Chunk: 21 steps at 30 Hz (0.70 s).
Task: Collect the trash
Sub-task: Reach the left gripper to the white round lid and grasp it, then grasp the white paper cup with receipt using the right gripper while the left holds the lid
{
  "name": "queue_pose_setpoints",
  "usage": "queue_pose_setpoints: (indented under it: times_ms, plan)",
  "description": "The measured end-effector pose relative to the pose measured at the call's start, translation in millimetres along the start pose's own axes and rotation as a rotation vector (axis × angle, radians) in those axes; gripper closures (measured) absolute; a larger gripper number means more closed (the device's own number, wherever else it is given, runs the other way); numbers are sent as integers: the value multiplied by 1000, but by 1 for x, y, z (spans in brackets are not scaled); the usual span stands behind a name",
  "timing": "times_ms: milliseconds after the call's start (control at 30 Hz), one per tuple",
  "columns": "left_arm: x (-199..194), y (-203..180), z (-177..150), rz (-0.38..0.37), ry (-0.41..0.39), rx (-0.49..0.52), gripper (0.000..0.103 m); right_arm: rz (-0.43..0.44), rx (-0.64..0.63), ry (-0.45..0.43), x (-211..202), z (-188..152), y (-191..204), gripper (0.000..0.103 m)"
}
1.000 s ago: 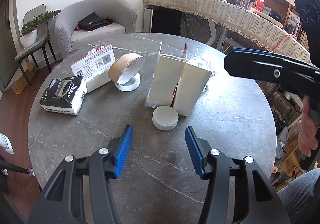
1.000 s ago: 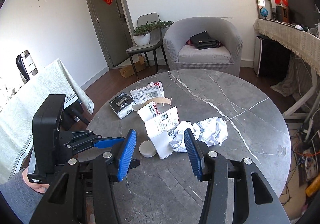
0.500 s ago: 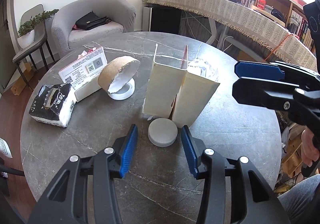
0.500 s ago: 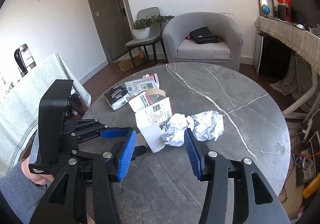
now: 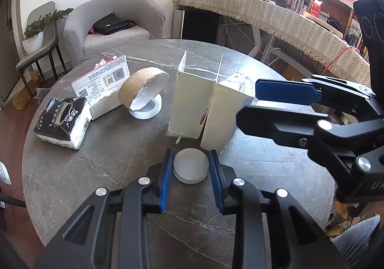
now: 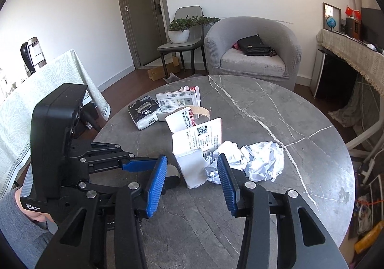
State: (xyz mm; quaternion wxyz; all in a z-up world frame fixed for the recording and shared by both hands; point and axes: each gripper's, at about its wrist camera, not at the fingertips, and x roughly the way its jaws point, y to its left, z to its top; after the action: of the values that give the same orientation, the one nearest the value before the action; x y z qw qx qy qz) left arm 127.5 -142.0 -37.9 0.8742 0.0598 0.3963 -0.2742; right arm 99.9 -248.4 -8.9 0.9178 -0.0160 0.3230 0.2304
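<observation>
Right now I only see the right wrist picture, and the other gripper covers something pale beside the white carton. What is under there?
Observer: A round white ribbed lid, flat on the table, between the left gripper's fingers.
Operator: Is it gripped?
Observer: The blue pads sit right at its edges. I cannot tell whether they squeeze it.
Operator: And the brown ring behind the cartons?
Observer: The left wrist view shows it tilted, leaning on a flat white ring.
</observation>
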Motion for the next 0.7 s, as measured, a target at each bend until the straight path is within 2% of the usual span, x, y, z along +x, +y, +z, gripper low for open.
queue_pose_setpoints:
  times_ms: [500, 600, 700]
  plan:
    - [-24, 15, -13, 8, -7, -30, 71, -124, -166, 17, 19, 4, 26, 63]
    - [-28, 20, -16, 11, -6, -30, 71, -135, -163, 27, 25, 5, 26, 67]
    - [-30, 23, -18, 20, -3, -29, 71, -135, -157, 24, 27, 6, 26, 77]
